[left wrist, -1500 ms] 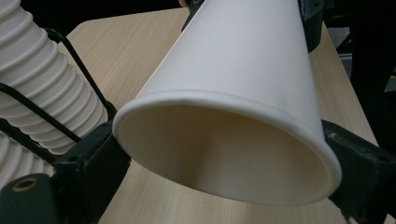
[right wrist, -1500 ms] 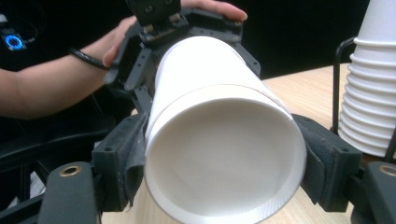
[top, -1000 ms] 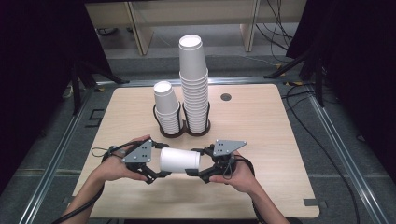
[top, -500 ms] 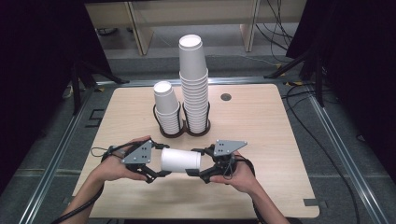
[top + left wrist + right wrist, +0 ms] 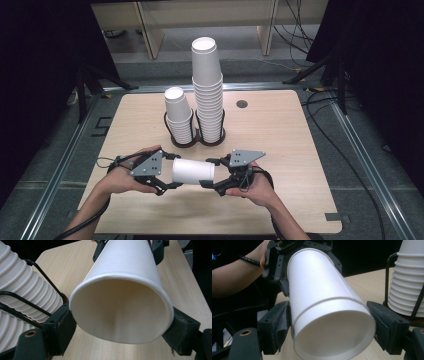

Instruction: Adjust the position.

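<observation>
A white paper cup (image 5: 193, 171) lies level in the air just above the table's front, held between both grippers. My left gripper (image 5: 172, 171) is shut on its wide open end; its jaws have just been closing on it. In the left gripper view the pads (image 5: 62, 322) press either side of the cup's rim (image 5: 120, 307). My right gripper (image 5: 209, 172) is shut on the narrower end. The right gripper view has its pads (image 5: 278, 325) flanking the cup (image 5: 324, 302), which carries a ridge line round it.
A black wire holder (image 5: 195, 140) at the table's middle carries a tall cup stack (image 5: 207, 95) and a shorter one (image 5: 179, 117). A small dark round spot (image 5: 242, 104) marks the wooden table (image 5: 280, 130) at the back right. Dark floor and cables surround the table.
The left gripper's jaws have drawn in slightly against the cup's wide end. Hands, cup and stacks stay where they were.
</observation>
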Demonstrator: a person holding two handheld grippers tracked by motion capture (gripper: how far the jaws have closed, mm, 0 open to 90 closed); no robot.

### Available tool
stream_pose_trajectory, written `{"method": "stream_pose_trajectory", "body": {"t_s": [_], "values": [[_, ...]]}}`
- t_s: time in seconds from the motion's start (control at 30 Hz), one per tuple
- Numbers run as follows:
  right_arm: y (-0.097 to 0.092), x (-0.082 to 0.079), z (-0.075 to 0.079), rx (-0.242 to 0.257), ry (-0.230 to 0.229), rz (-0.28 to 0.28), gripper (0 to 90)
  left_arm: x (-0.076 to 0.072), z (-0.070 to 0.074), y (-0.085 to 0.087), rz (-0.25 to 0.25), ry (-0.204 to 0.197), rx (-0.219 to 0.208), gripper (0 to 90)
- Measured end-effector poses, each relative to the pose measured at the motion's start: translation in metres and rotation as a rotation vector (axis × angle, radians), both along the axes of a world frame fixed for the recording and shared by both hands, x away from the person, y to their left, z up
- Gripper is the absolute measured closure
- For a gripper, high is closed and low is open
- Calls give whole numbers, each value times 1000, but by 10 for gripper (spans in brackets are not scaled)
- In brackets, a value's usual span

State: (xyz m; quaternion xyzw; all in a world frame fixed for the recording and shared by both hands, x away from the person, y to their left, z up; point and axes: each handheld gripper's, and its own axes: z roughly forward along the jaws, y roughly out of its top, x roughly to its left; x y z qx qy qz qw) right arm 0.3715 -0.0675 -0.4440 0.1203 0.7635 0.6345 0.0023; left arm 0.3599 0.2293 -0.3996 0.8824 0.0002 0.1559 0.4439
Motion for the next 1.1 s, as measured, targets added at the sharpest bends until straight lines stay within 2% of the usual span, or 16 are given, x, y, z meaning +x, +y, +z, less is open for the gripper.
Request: {"method": "stream_pose_trajectory", "body": {"t_s": [0.07,0.27,0.37,0.43,0.47,0.5,0.53,0.63,0.67,0.77,0.8,0.87,0.9,0.97,1.03,1.1], "values": [[-2,0,1,-23,-3,-9,225,0,0,-1,3,-5,13,197],[-2,0,3,-52,-14,-26,218,0,2,-4,-3,-23,66,198],[-3,0,4,-81,-35,-38,215,-2,5,-6,-4,-41,119,199],[-3,0,4,-87,-29,-30,204,-2,7,-8,-13,-48,152,201],[-3,0,5,-92,-38,-37,204,-3,9,-9,-20,-60,180,202],[-2,0,5,-83,-44,-32,199,-3,10,-10,-21,-49,179,202],[-2,-1,6,-96,-30,-34,188,-3,11,-11,-30,-54,199,202],[-2,0,8,-106,-56,-33,190,-3,14,-13,-32,-63,217,203],[-1,-1,8,-102,-40,-31,188,-3,14,-14,-30,-63,213,203],[-1,0,9,-115,-48,-35,196,-3,15,-15,-32,-66,240,203],[-1,0,8,-117,-46,-34,195,-3,14,-15,-30,-72,231,203],[0,1,7,-107,-49,-28,196,-2,15,-15,-31,-73,244,203],[0,0,8,-119,-46,-35,196,-2,15,-16,-32,-72,249,203],[1,1,9,-123,-64,-32,196,-1,16,-16,-27,-79,280,204],[2,-1,10,-140,-44,-37,195,-1,18,-17,-37,-67,287,205],[4,1,10,-133,-59,-24,195,-1,20,-17,-42,-68,318,205]]}}
